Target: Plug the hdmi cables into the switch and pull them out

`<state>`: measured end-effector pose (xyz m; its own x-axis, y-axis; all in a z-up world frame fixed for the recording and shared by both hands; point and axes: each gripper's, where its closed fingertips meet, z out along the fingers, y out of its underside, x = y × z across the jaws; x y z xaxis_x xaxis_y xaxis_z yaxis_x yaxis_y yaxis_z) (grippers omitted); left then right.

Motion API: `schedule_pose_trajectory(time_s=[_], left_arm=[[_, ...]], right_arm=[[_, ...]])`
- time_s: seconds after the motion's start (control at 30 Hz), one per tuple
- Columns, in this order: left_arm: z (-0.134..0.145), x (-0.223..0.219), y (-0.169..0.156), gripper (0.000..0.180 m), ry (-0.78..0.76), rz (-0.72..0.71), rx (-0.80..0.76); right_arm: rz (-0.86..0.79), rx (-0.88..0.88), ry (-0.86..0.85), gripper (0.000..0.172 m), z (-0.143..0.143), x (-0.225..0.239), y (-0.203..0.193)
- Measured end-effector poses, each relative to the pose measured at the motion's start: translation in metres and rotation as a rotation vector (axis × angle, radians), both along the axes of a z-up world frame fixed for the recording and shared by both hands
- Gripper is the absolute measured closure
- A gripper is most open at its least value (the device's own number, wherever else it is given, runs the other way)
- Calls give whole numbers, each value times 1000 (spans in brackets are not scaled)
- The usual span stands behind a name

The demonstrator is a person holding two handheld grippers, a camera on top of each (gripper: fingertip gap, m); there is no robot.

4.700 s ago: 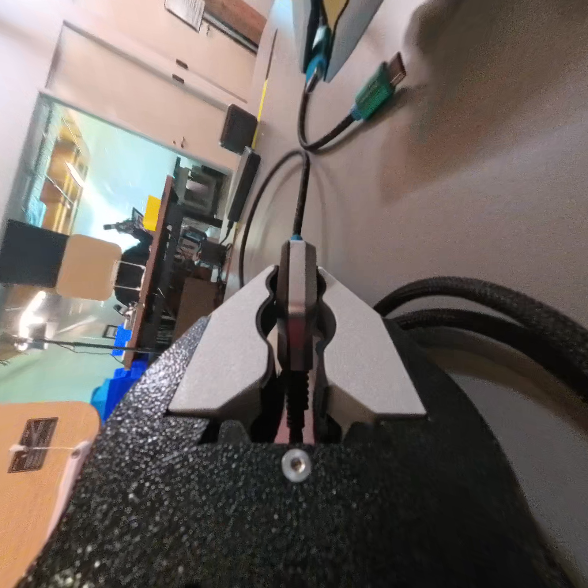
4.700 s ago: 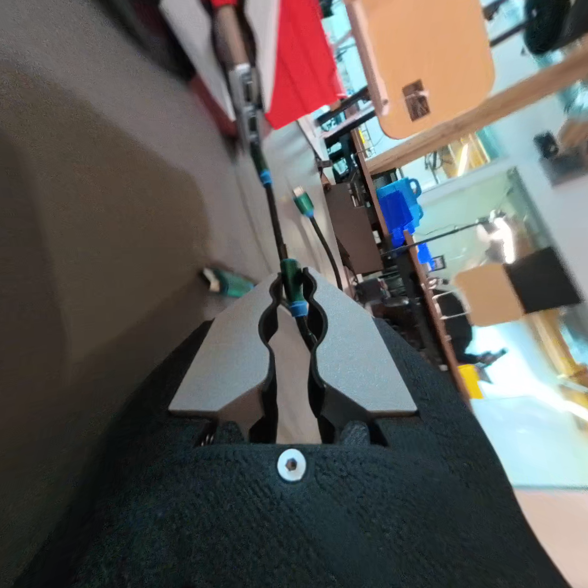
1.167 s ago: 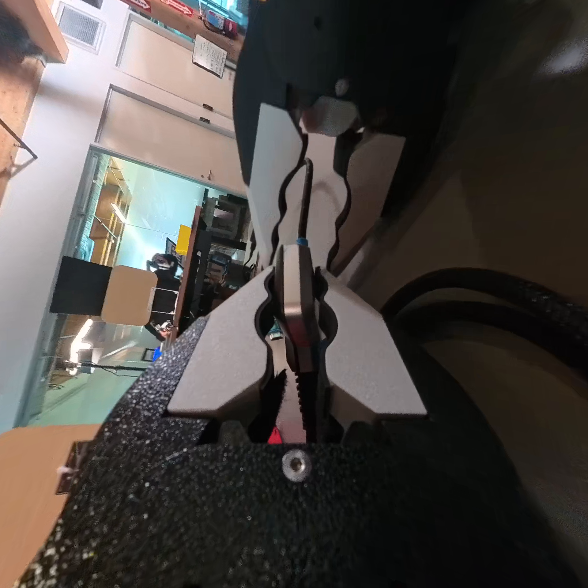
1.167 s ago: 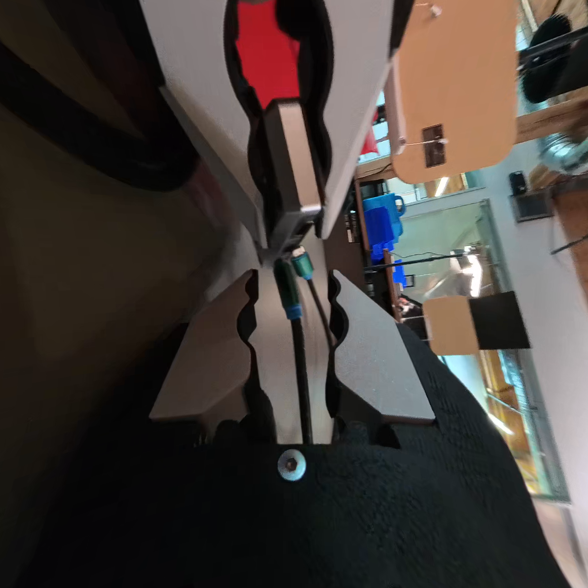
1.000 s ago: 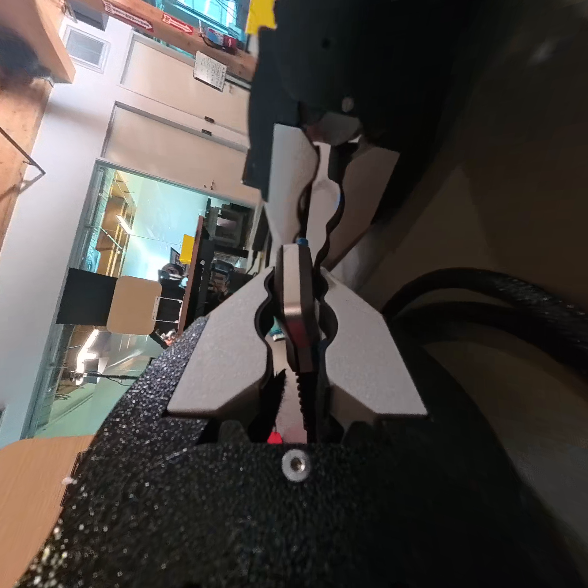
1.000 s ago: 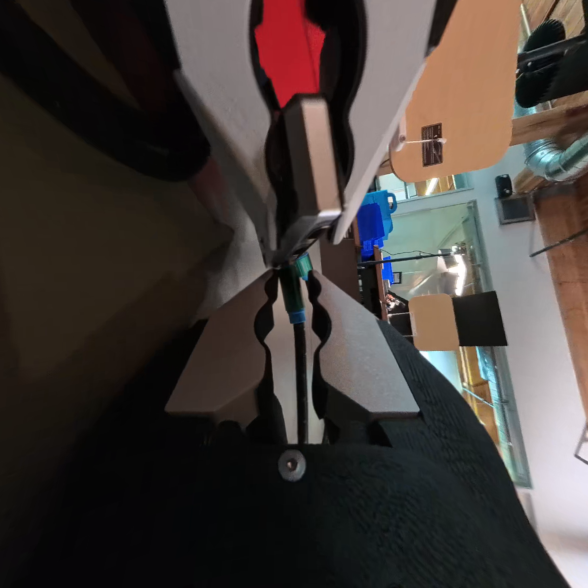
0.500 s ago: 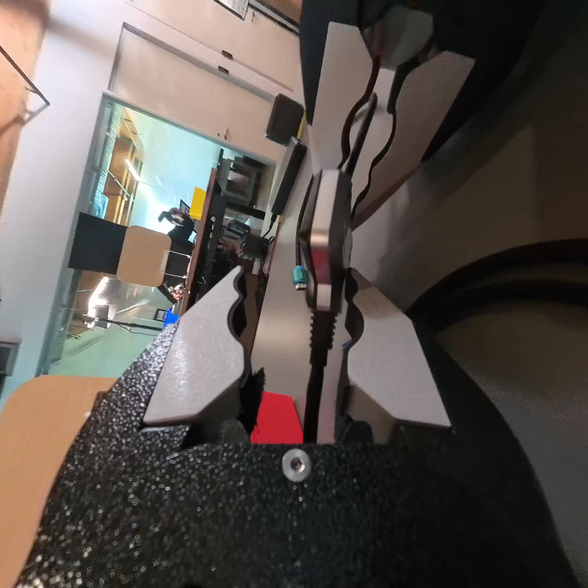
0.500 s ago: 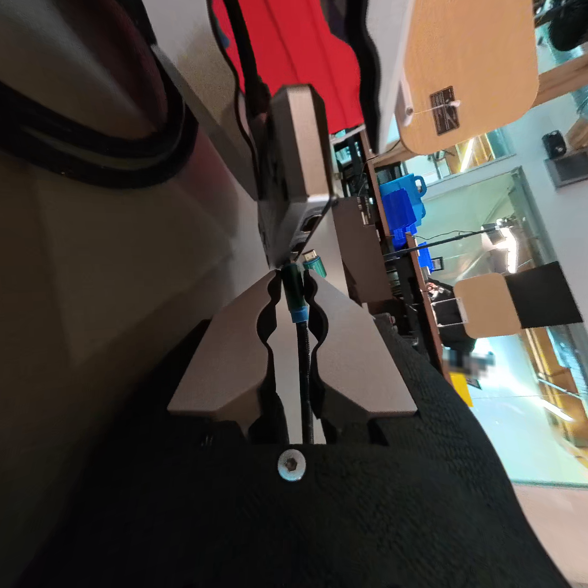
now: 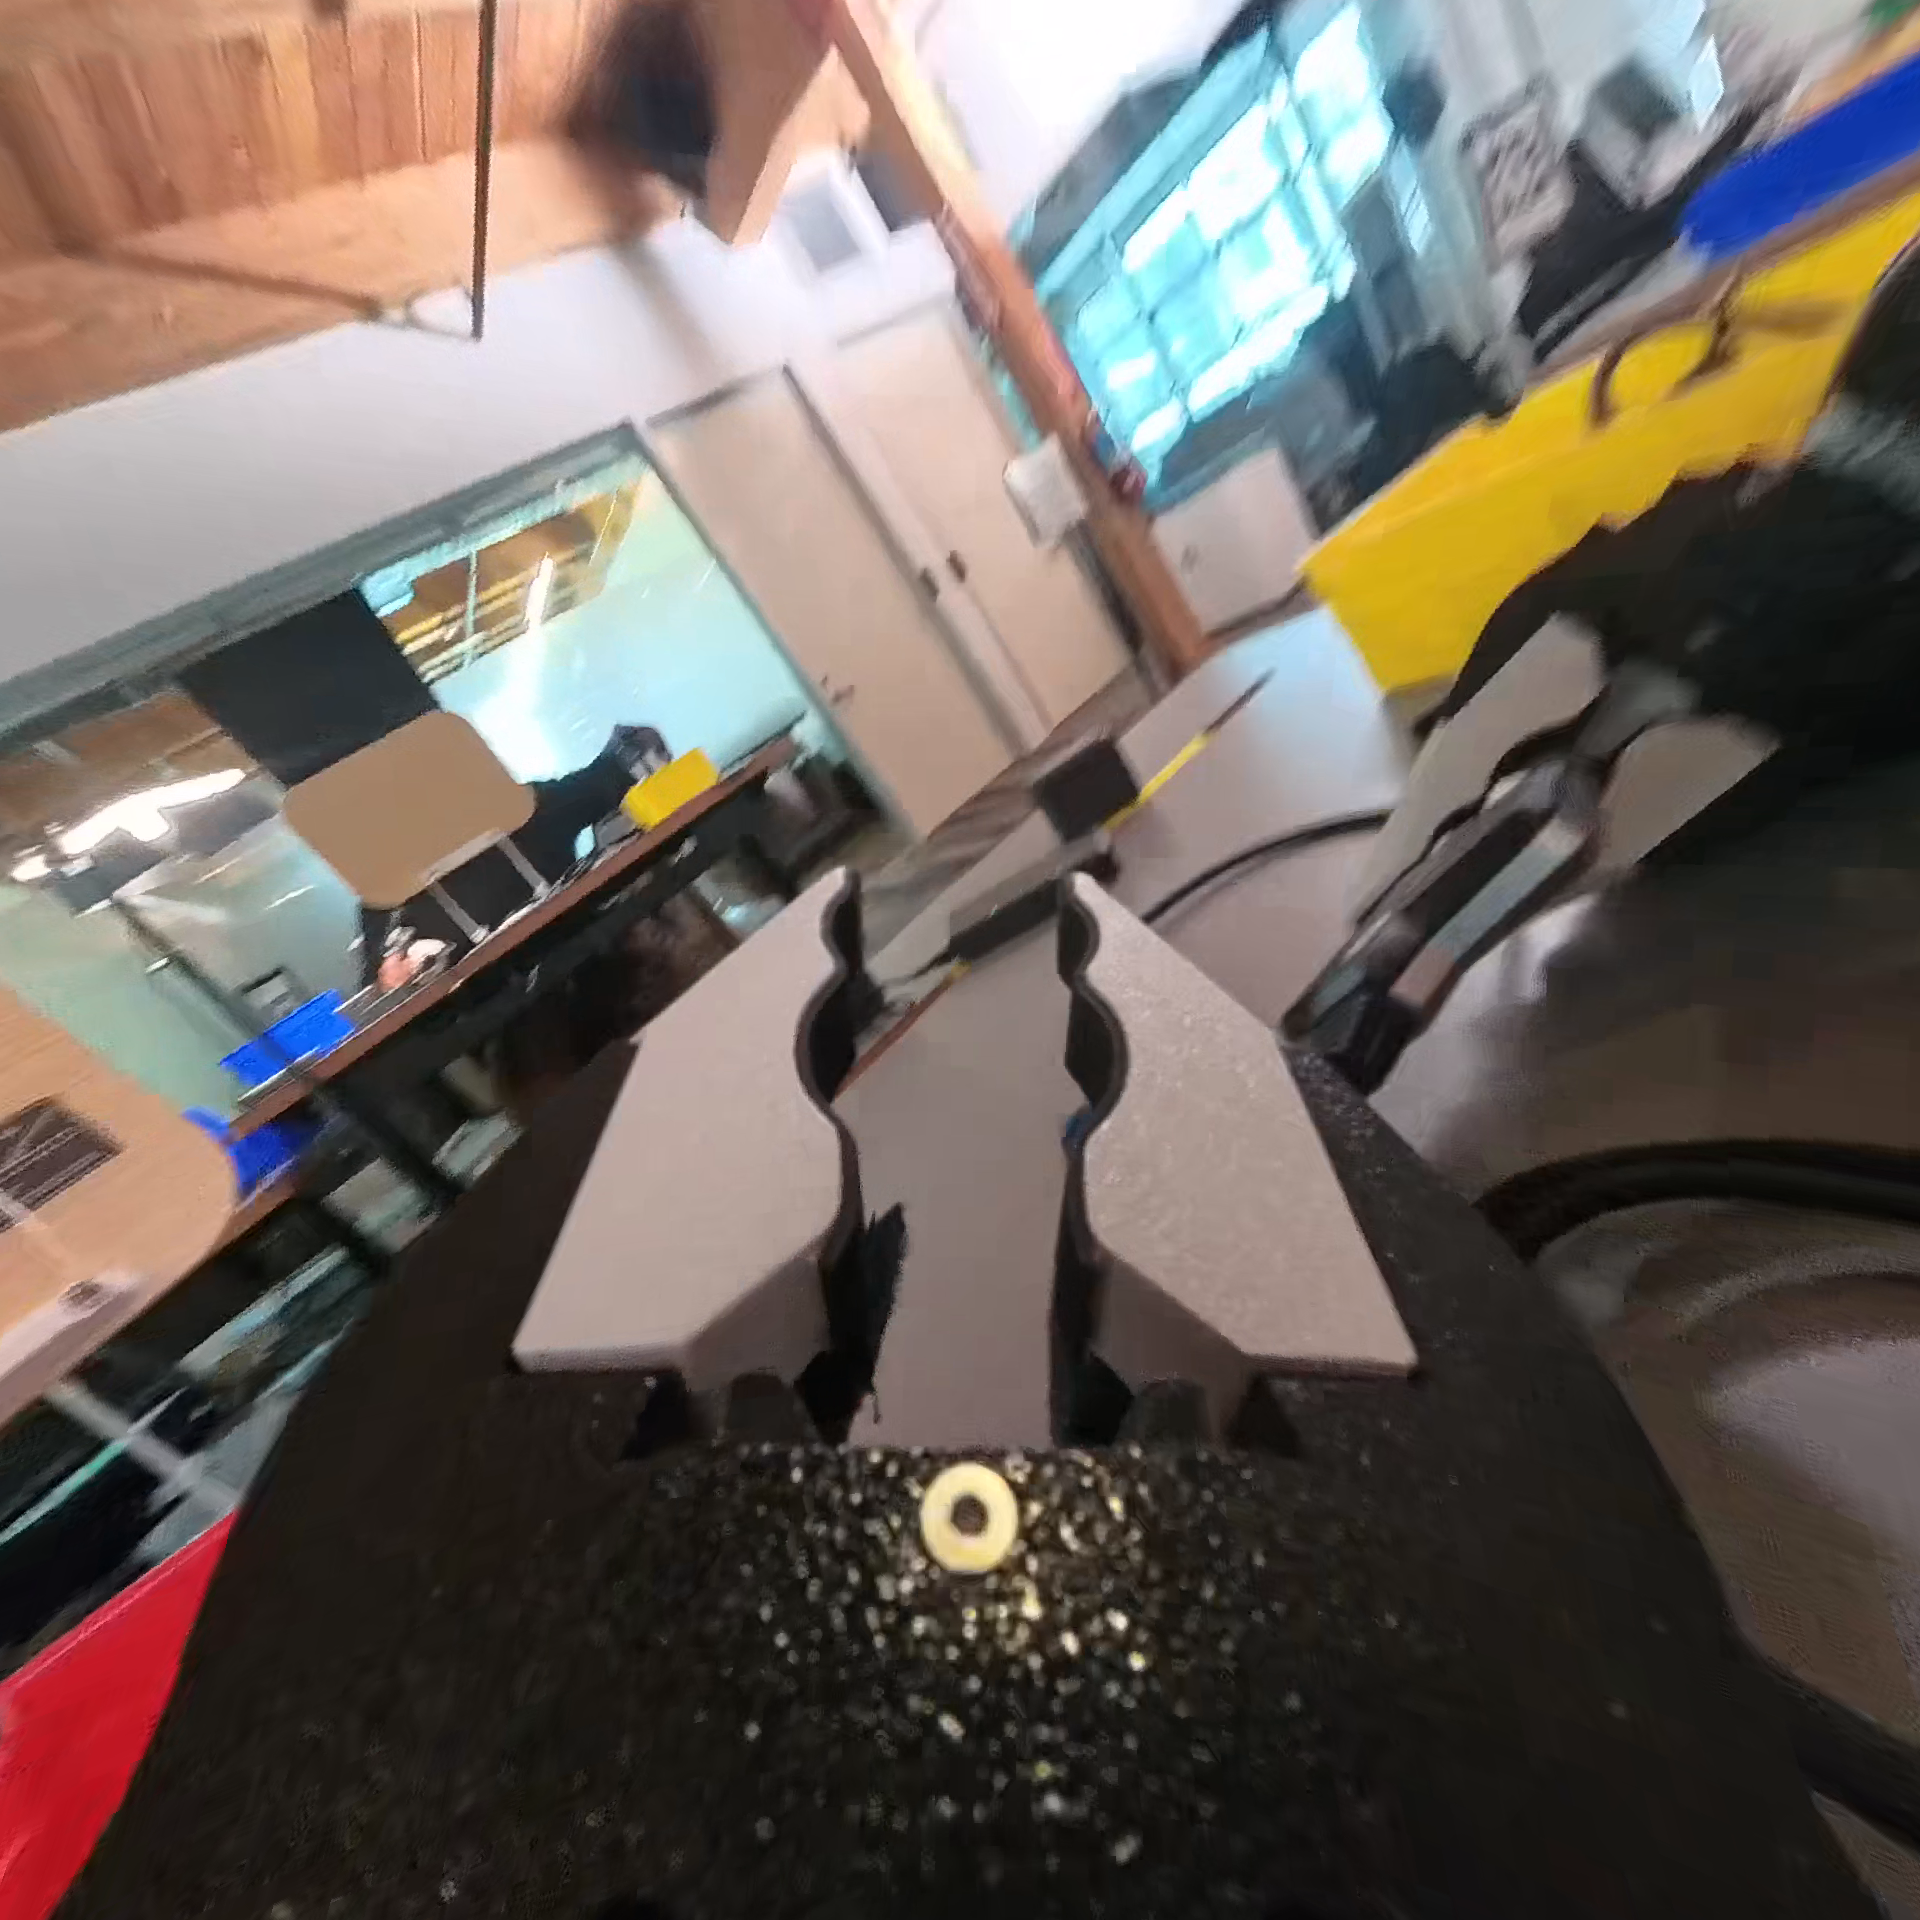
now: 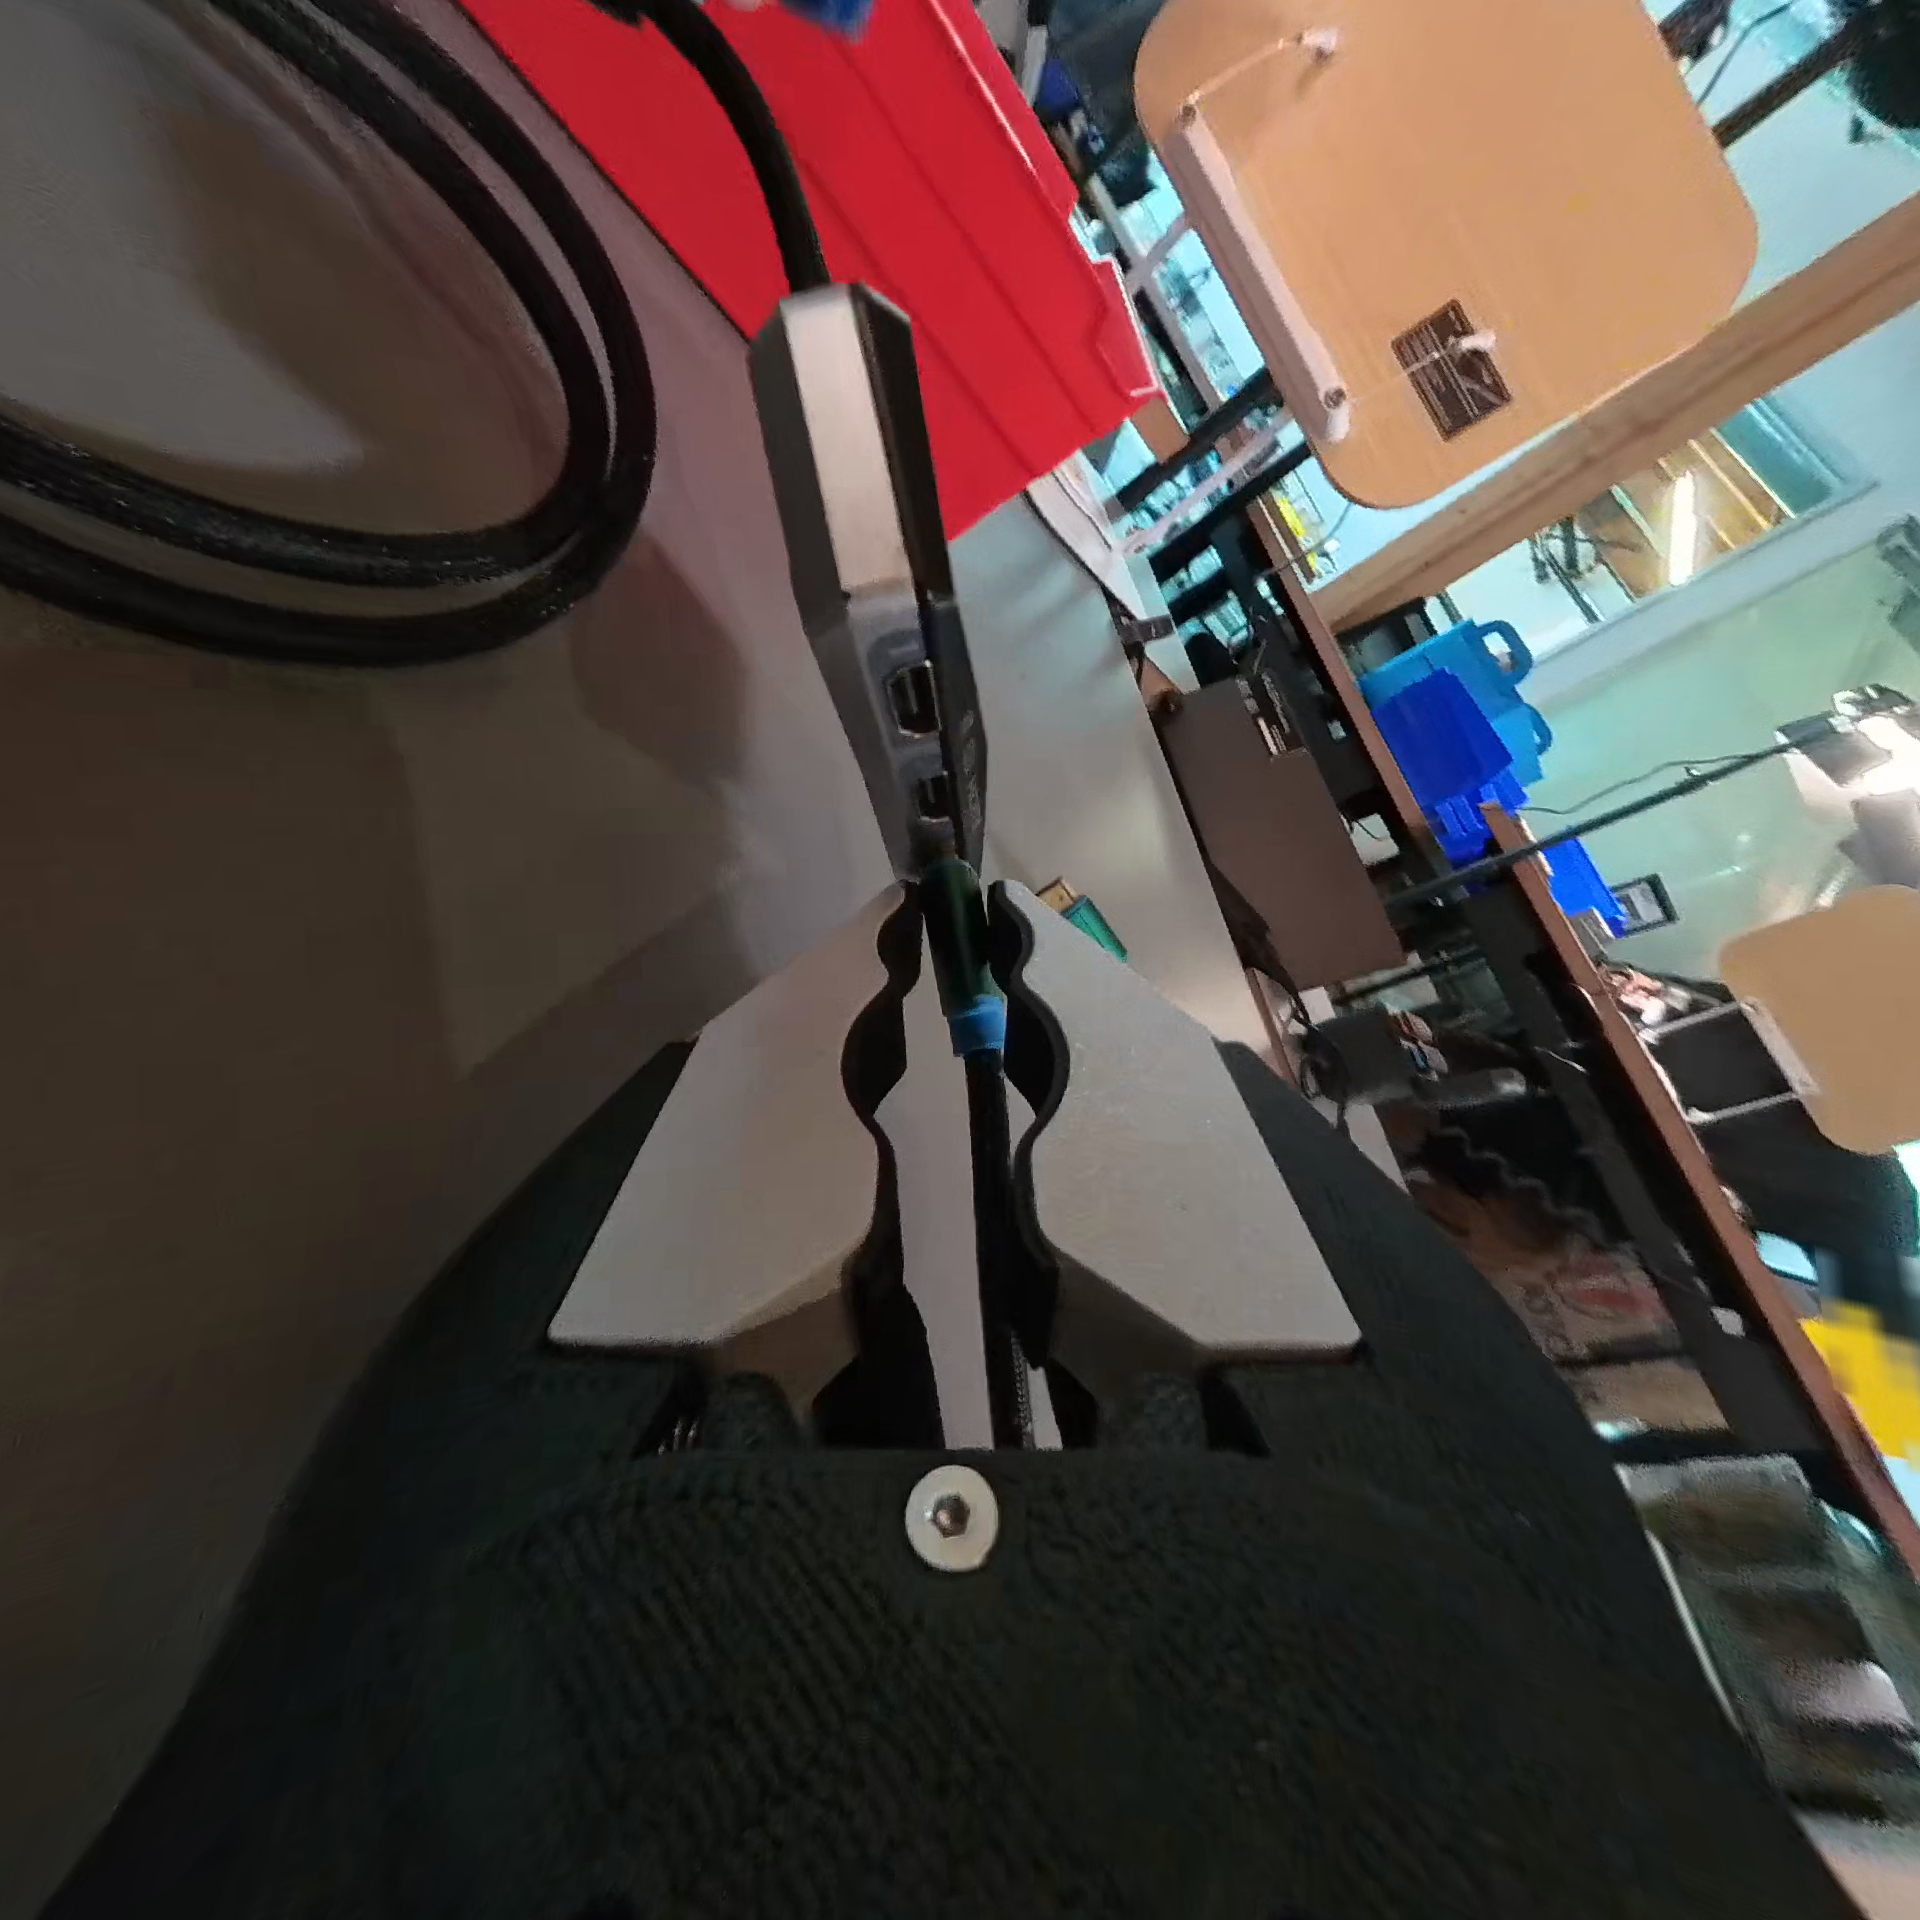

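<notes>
Plug-in step. Right gripper (image 10: 954,914) is clamped on the green plug (image 10: 958,940) at frame centre, tip at the grey switch (image 10: 842,499)'s lowest port. Left gripper (image 9: 956,909) is part open, holding nothing. Next, prob.: push straight in w/ the switch braced.

Left wrist: my camera looks low along the table (image 9: 1299,727), tilted.
Right wrist: rolled sideways, close to the switch (image 10: 842,499).
Shared: switch (image 9: 1496,894), table (image 10: 260,831).
</notes>
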<state>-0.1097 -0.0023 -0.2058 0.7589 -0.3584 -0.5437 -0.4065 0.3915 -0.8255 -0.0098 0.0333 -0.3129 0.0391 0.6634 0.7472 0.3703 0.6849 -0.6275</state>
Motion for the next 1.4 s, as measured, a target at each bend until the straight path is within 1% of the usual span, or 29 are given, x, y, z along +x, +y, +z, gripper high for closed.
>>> schedule_pose_trajectory(time_s=[0.07,0.13,0.23,0.27,0.3,0.37,0.47,0.53,0.57,0.6,0.63,0.7,0.73,0.83,0.87,0.93,1.03,1.23,1.3,1.4], left_arm=[[-18,-2,13,148,112,87,-40],[-41,-3,24,148,233,135,-110],[-73,-1,33,141,391,132,-193],[-82,0,34,135,425,111,-217],[-86,0,35,132,441,87,-233],[-88,10,26,126,421,-36,-254],[-83,22,11,118,294,-199,-298],[-78,34,-2,119,180,-354,-344],[-78,37,-4,118,137,-396,-370],[-82,38,-5,113,128,-420,-389],[-87,39,-5,112,148,-421,-397],[-98,43,-4,111,252,-393,-352],[-99,46,-3,110,318,-358,-291],[-93,64,-7,120,469,-282,-81],[-93,69,-10,124,504,-275,-39],[-90,75,-13,132,522,-258,18],[-94,78,-17,144,551,-271,24],[-105,78,-15,150,593,-260,-7],[-106,76,-14,160,611,-242,2],[-113,74,-12,161,642,-227,-50]], right_arm=[[40,-10,-5,161,-1,1,-6],[64,-12,-16,161,-2,2,-11],[89,-22,-37,161,-5,0,-16],[95,-30,-39,161,-5,-1,-17],[103,-39,-39,161,-4,-1,-18],[125,-69,-13,160,1,-1,-22],[165,-136,20,160,8,-1,-29],[205,-204,45,161,14,-3,-35],[220,-237,61,161,17,-3,-37],[232,-272,84,161,21,-4,-39],[247,-312,112,161,27,-4,-41],[263,-373,150,161,34,-3,-42],[259,-378,156,161,36,-3,-41],[222,-331,110,161,28,-9,-40],[213,-306,84,161,23,-11,-41],[211,-271,56,161,18,-13,-43],[196,-220,21,161,13,-15,-45],[105,-96,-56,161,1,-20,-39],[90,-84,-84,161,-4,-21,-39],[51,-49,-124,162,-10,-22,-36]])
